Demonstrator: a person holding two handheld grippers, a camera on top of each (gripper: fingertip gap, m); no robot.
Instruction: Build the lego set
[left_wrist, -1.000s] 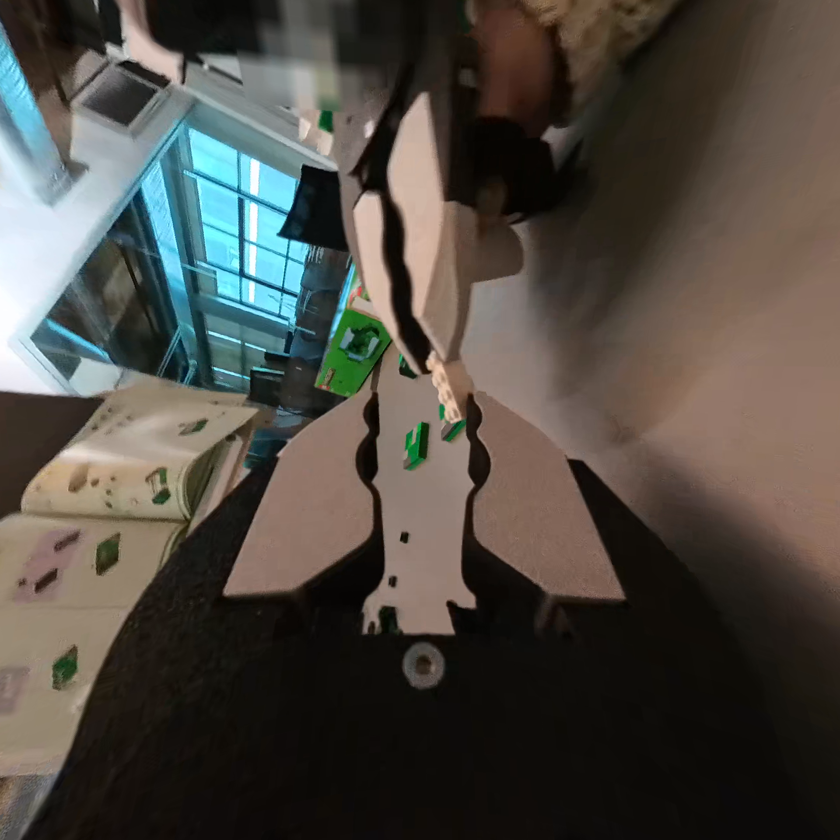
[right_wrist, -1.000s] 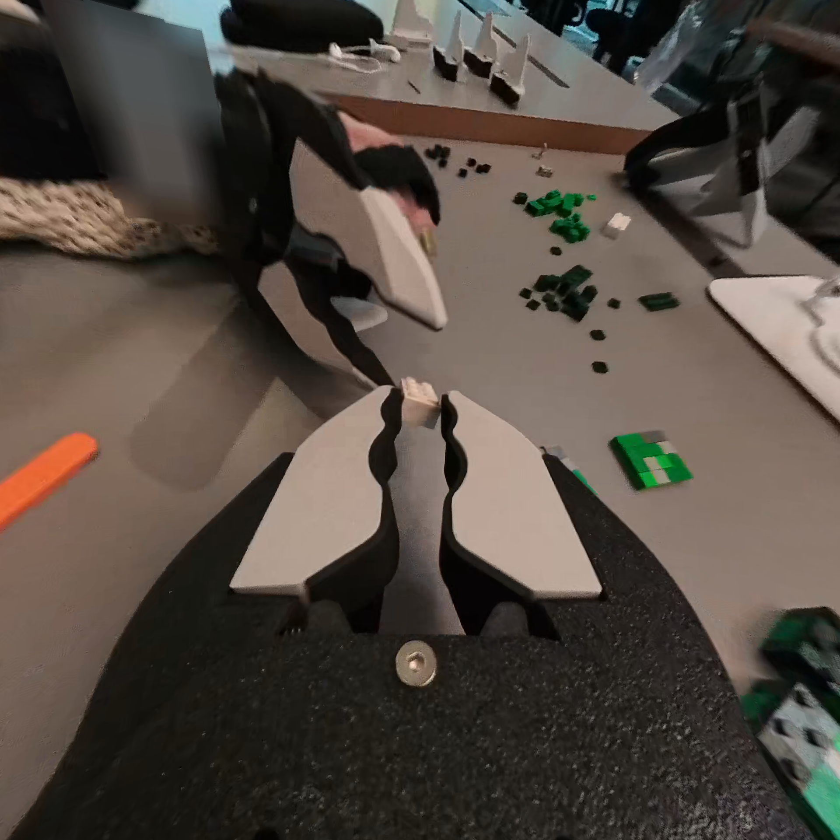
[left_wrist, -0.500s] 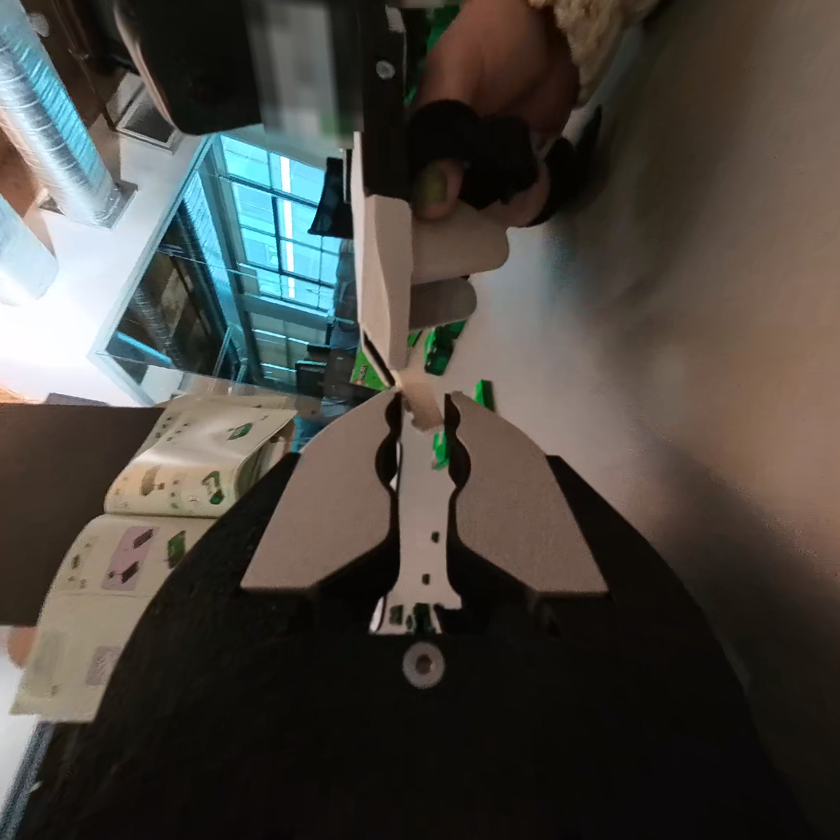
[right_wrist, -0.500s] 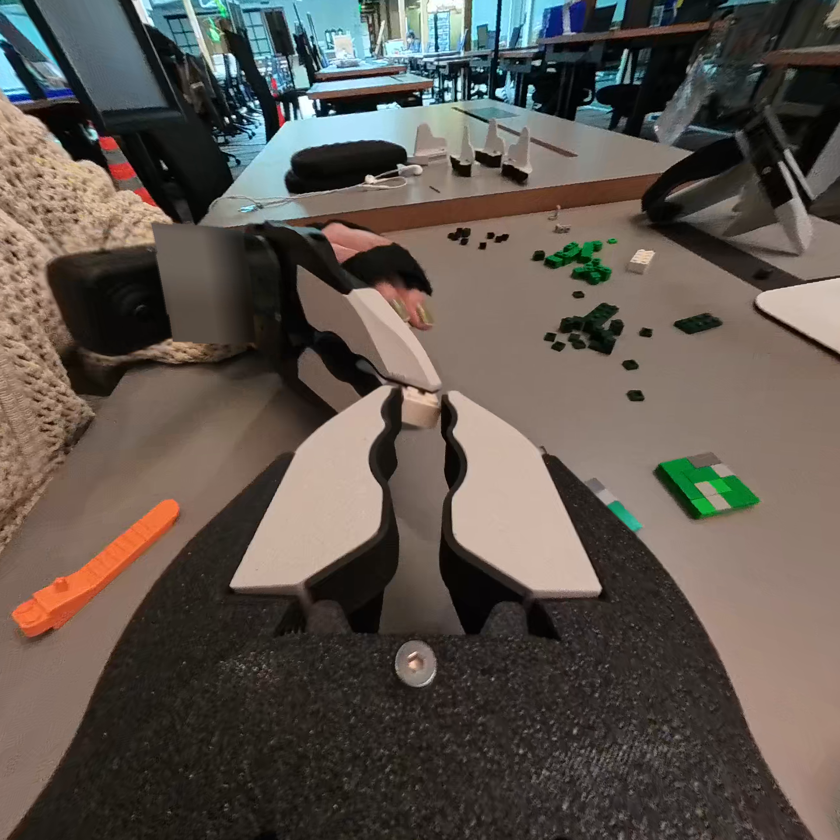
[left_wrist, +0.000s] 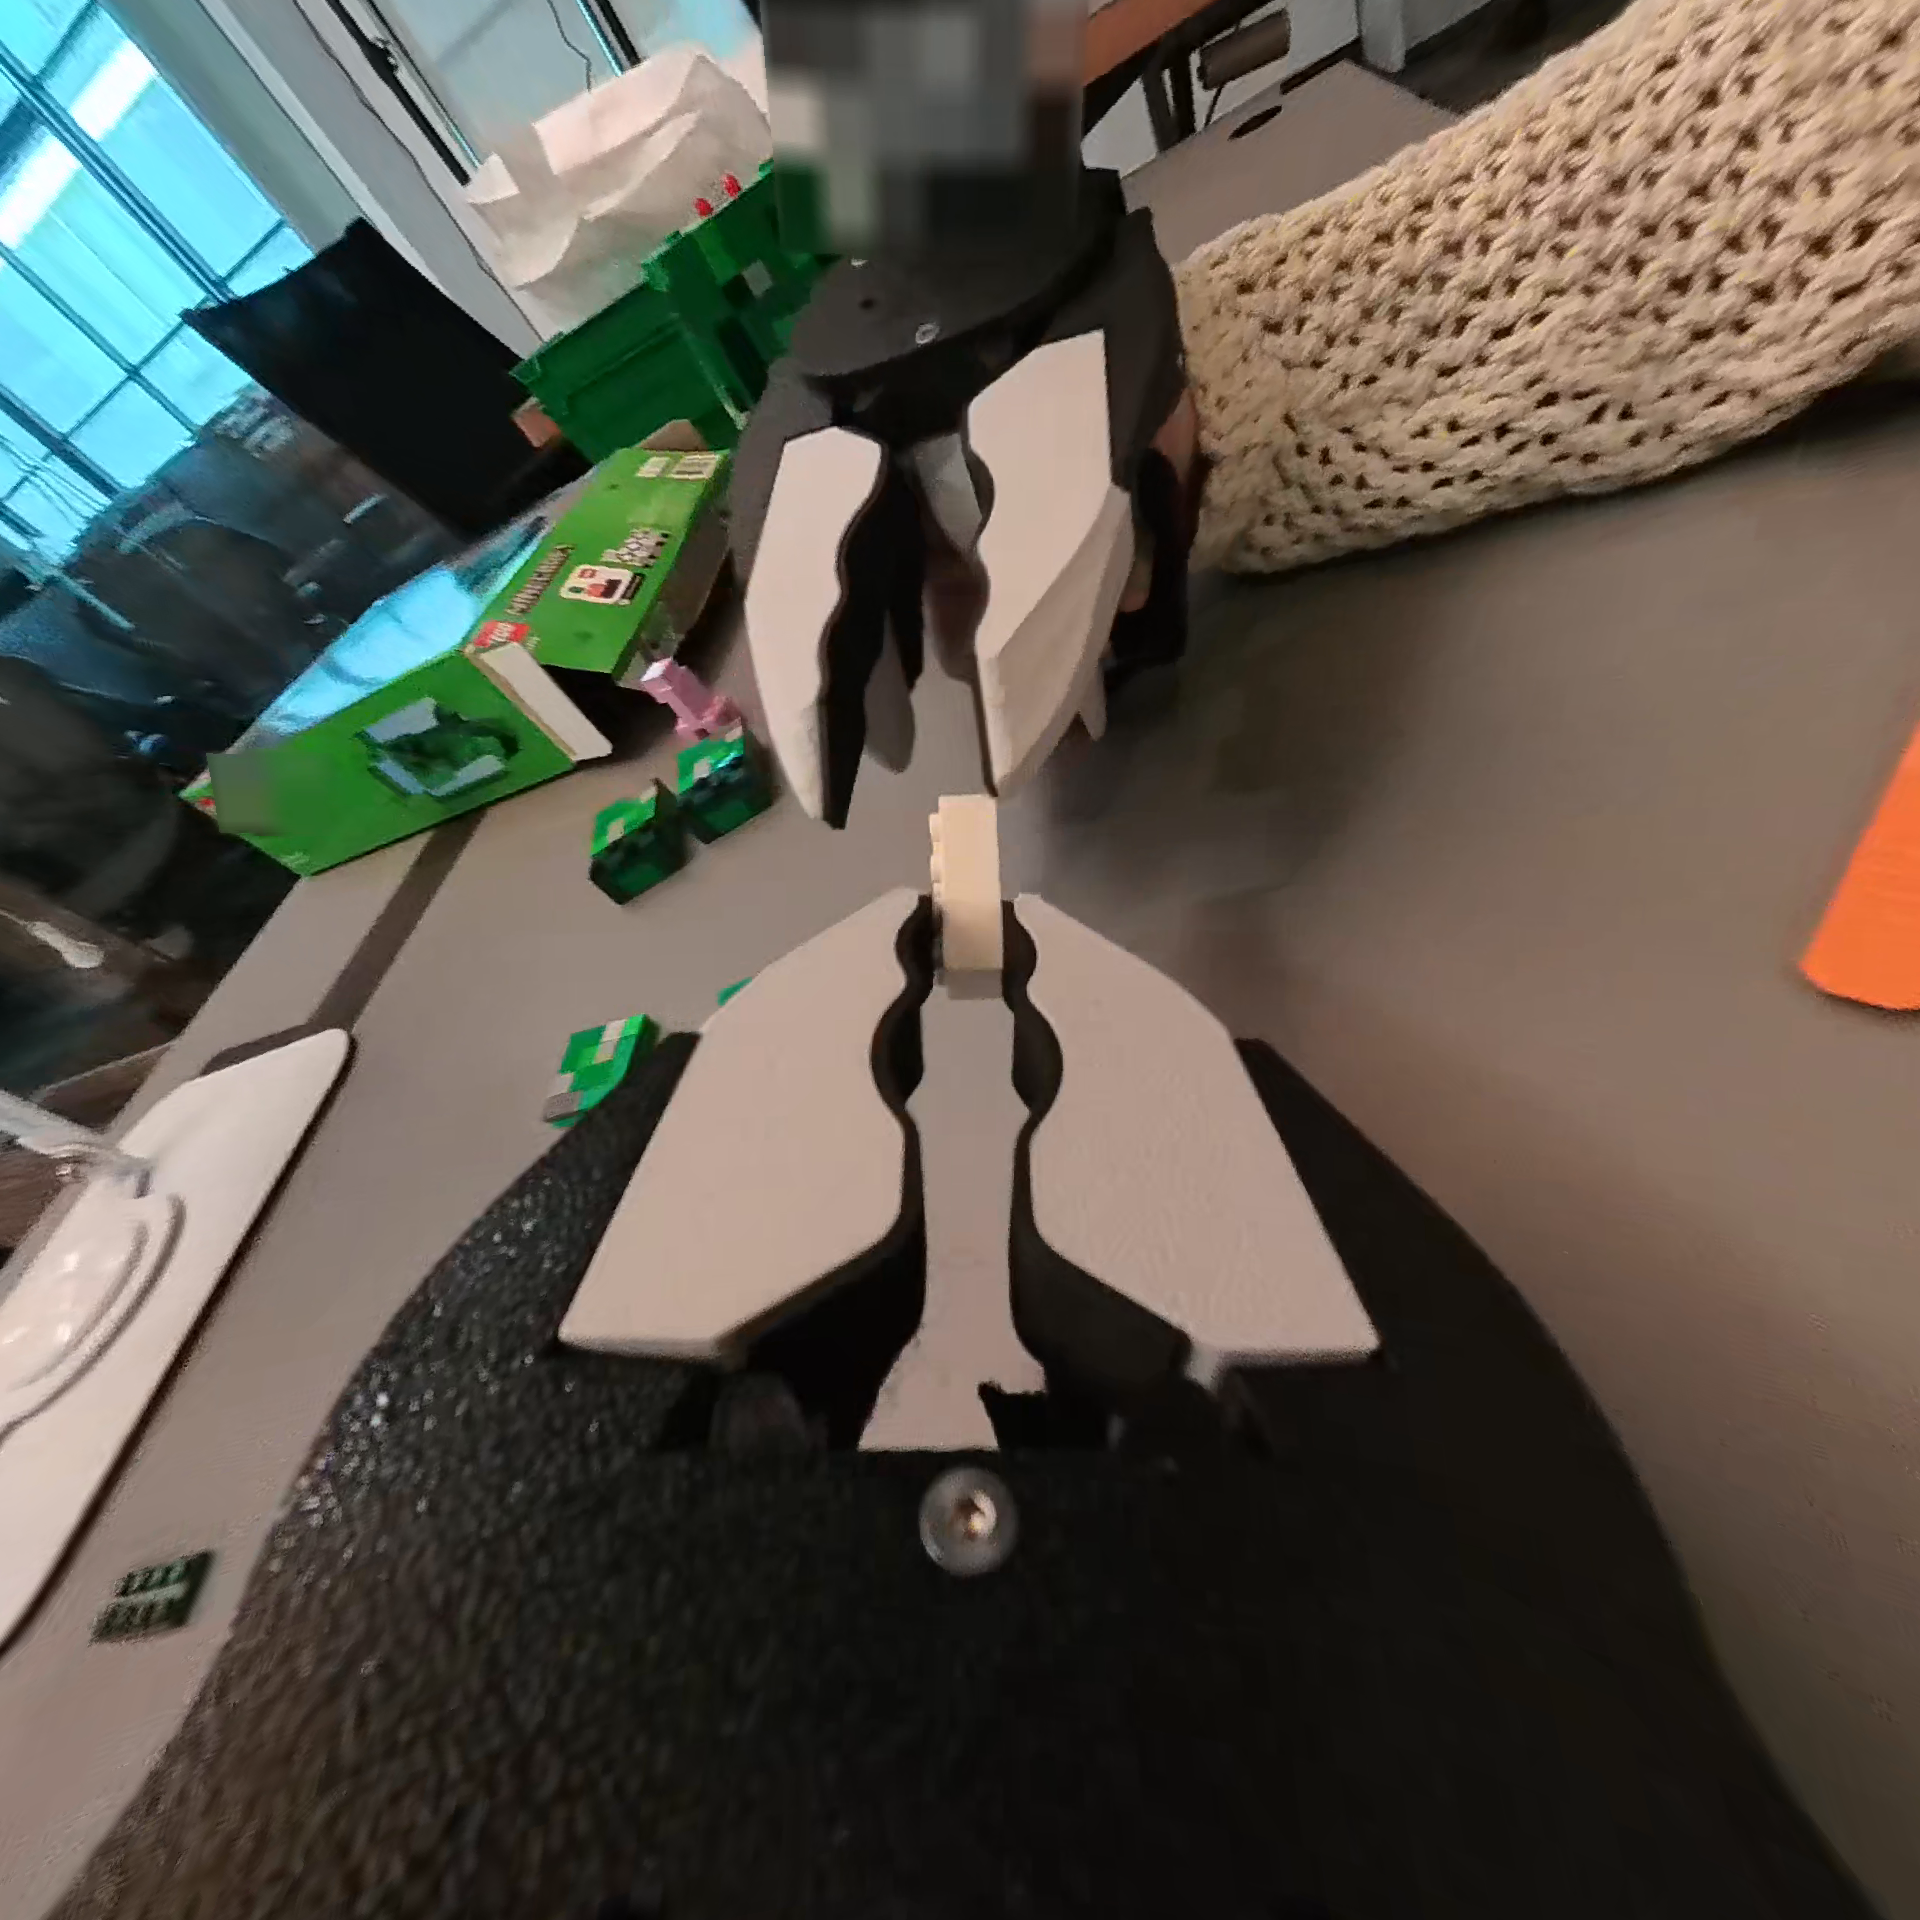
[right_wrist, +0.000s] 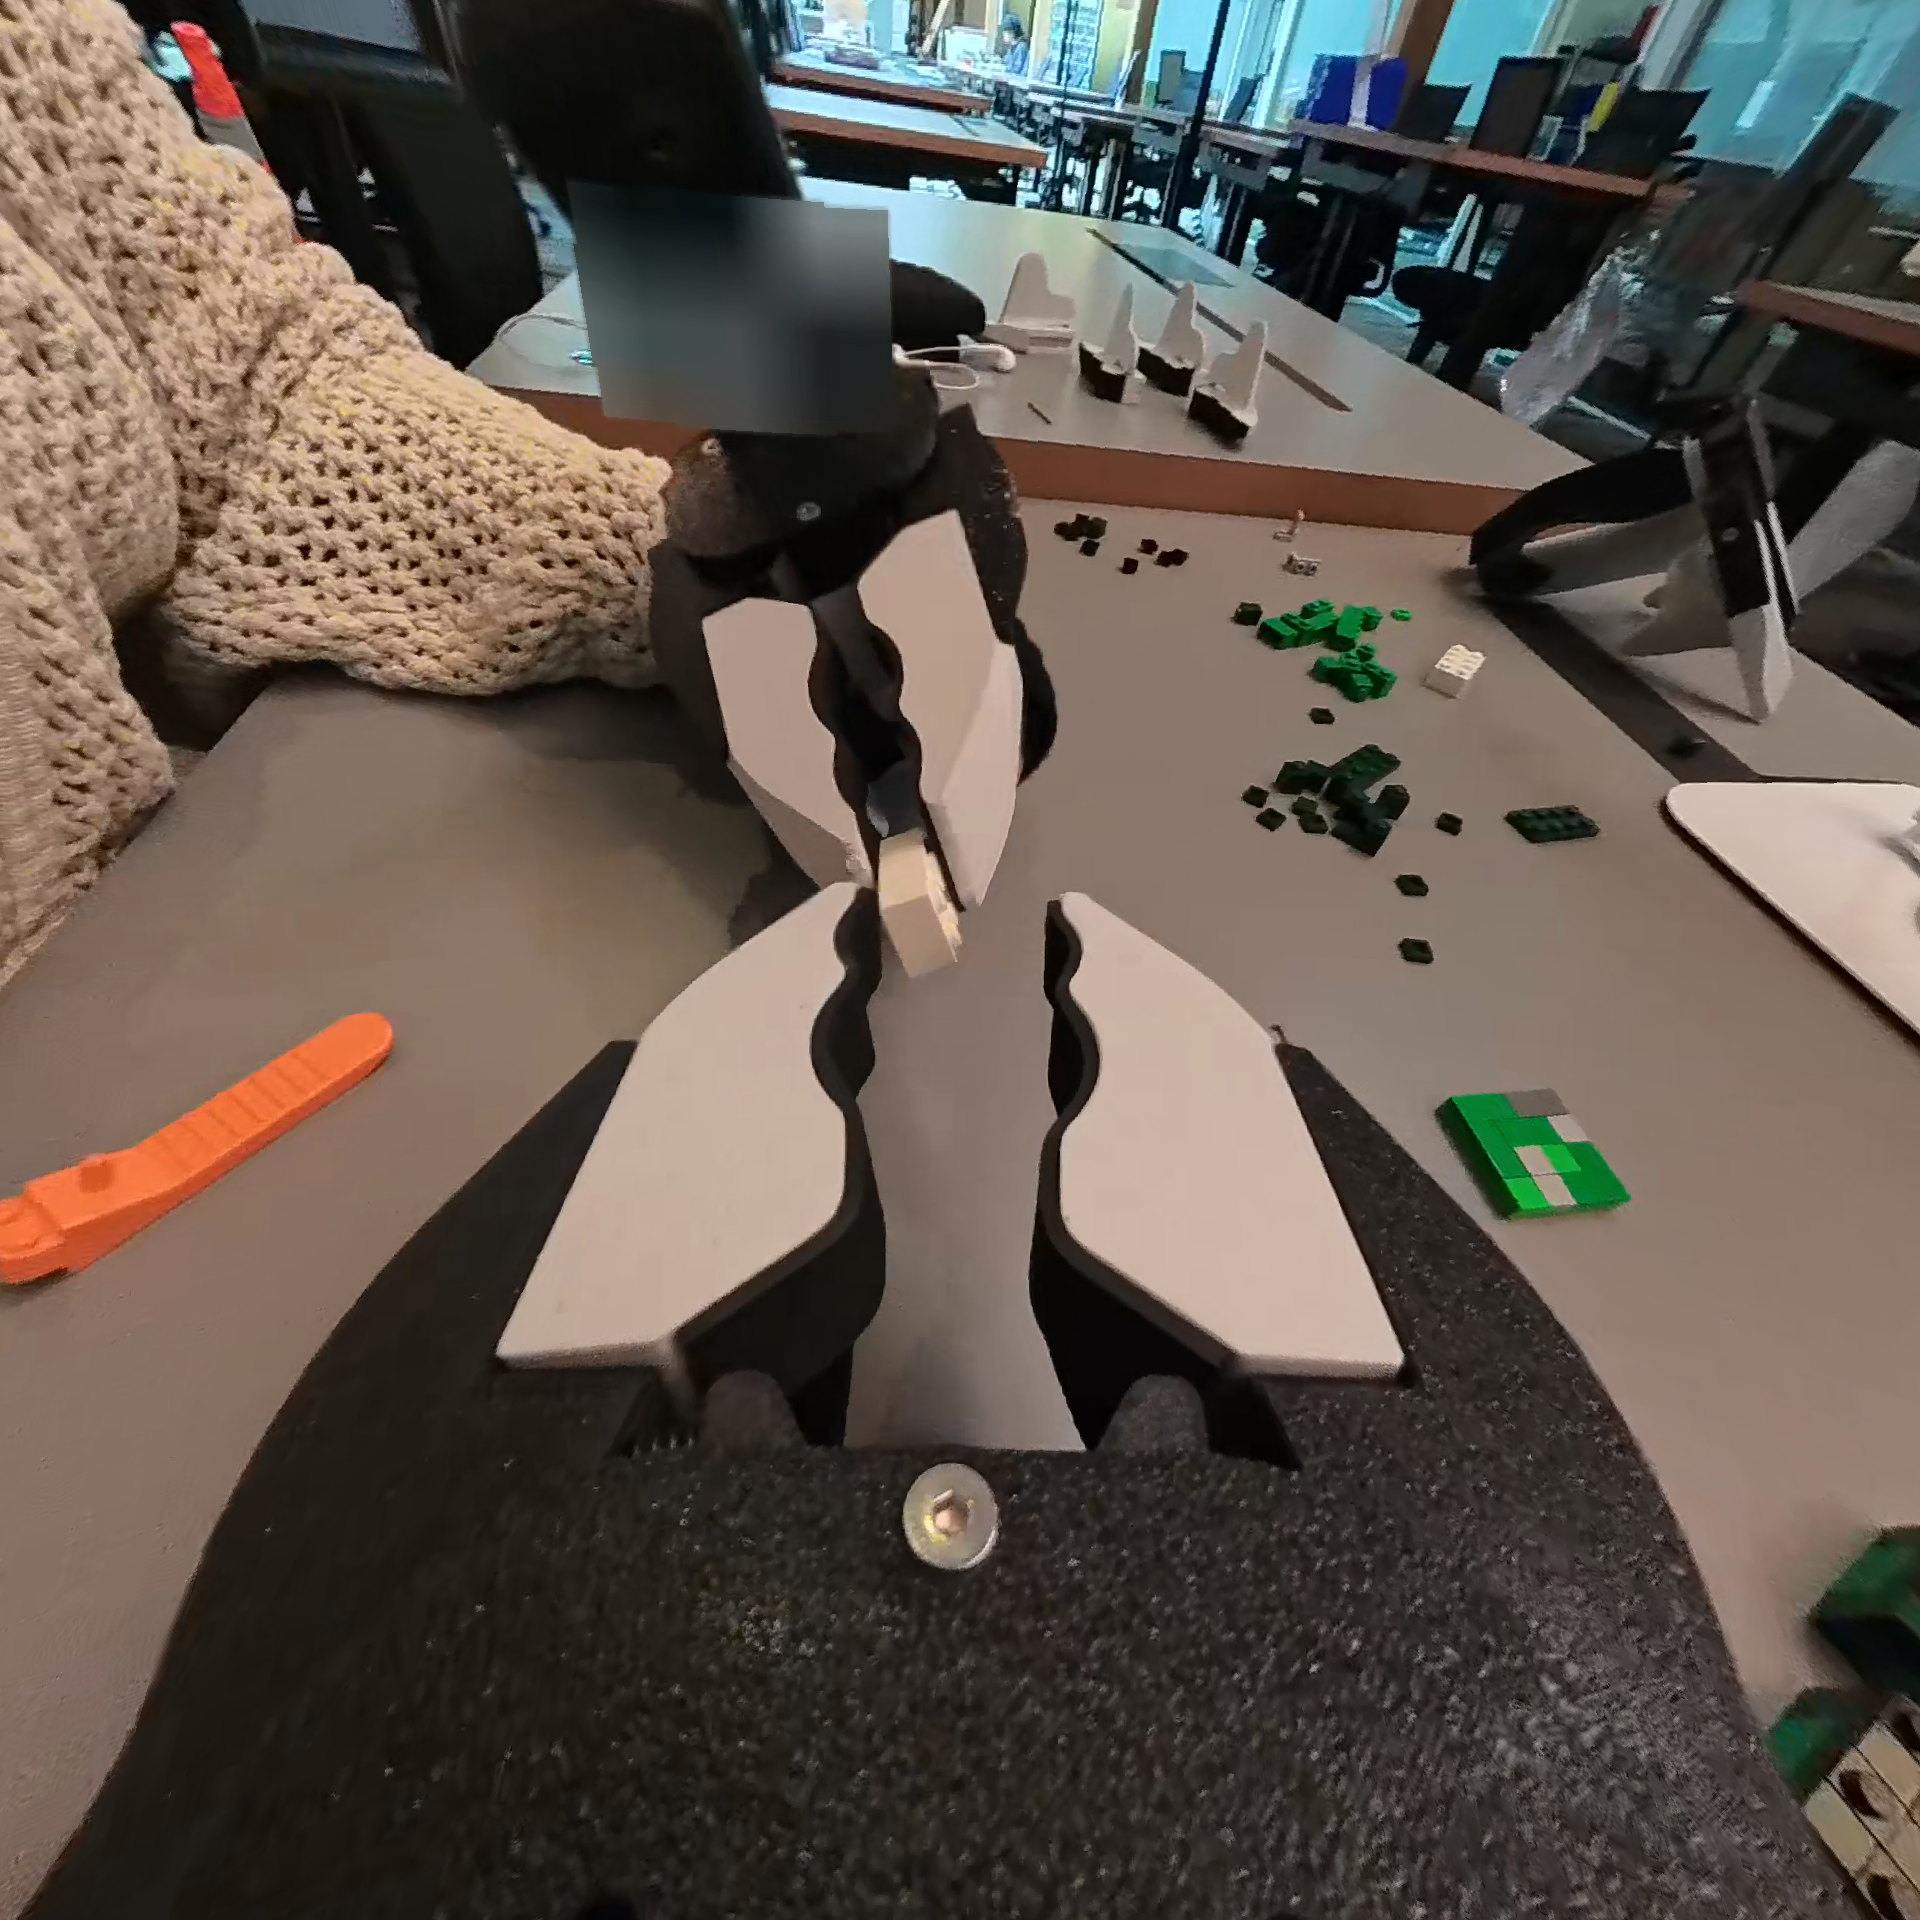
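The left gripper is clamping a small white brick at its very fingertips, holding it on edge above the grey table, studs facing to its left. The right gripper is facing it with its jaws standing apart and nothing between them; in the right wrist view the brick is hanging just beside the right gripper's own left finger.

What is looking risky: only the lower part of the brick is sitting between the left pads, so a nudge from the right fingers could be twisting it or popping it out onto the table. If it is dropping, it could be bouncing toward the loose green pieces or the orange brick separator. Pressing it on while it is tilted could also be seating it crookedly.

Against the frames 1 s and 0.5 s ago, the brick is changing owners: there the right gripper was pinching it, and now the right jaws are spread wide while the left ones are gripping it
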